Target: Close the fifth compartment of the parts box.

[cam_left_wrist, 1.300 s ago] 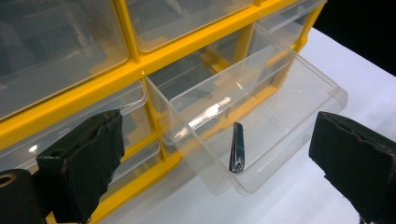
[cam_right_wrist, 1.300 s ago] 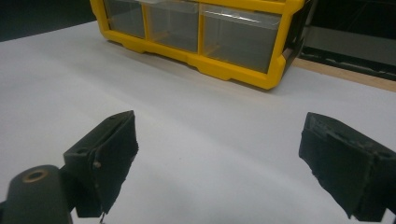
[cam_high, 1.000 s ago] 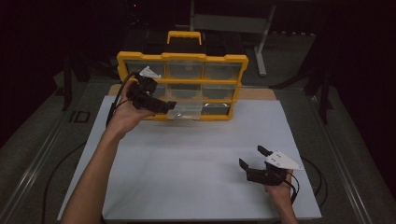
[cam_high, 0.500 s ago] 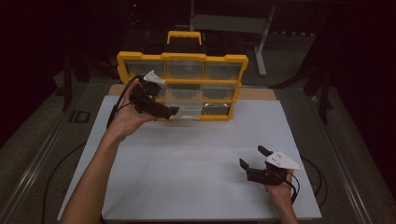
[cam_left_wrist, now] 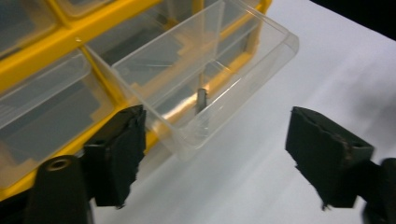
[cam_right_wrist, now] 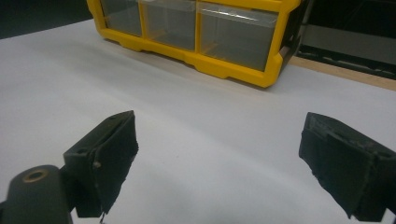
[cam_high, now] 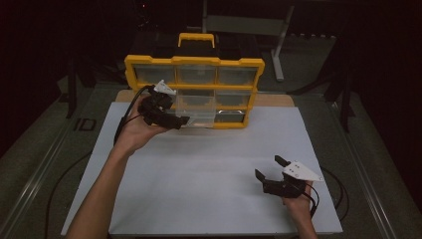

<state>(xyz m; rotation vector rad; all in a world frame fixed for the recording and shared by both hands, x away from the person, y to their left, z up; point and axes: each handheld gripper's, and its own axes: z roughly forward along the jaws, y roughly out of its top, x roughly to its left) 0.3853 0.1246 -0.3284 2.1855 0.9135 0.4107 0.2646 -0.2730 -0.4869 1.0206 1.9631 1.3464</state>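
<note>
While my left hand-held gripper (cam_left_wrist: pixel 212 154) closes, jaws still spread astride drawer (cam_left_wrist: pixel 201 88) corner, right hand-held gripper (cam_right_wrist: pixel 224 163) spread over desk (cam_high: pixel 199 174).

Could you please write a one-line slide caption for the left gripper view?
Left gripper, jaws open, faces a pulled-out clear drawer of the yellow organizer.

Small dark item (cam_left_wrist: pixel 201 99) in clear drawer (cam_left_wrist: pixel 205 70), too blurred to identify

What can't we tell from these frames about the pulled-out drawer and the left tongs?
- Small dark item in the clear drawer, left gripper view: too small and glare-washed to identify.
- Left tongs, high view: dim, contact with the drawer unreadable.
- Yellow organizer, right gripper view: cut off by the top edge.
</note>
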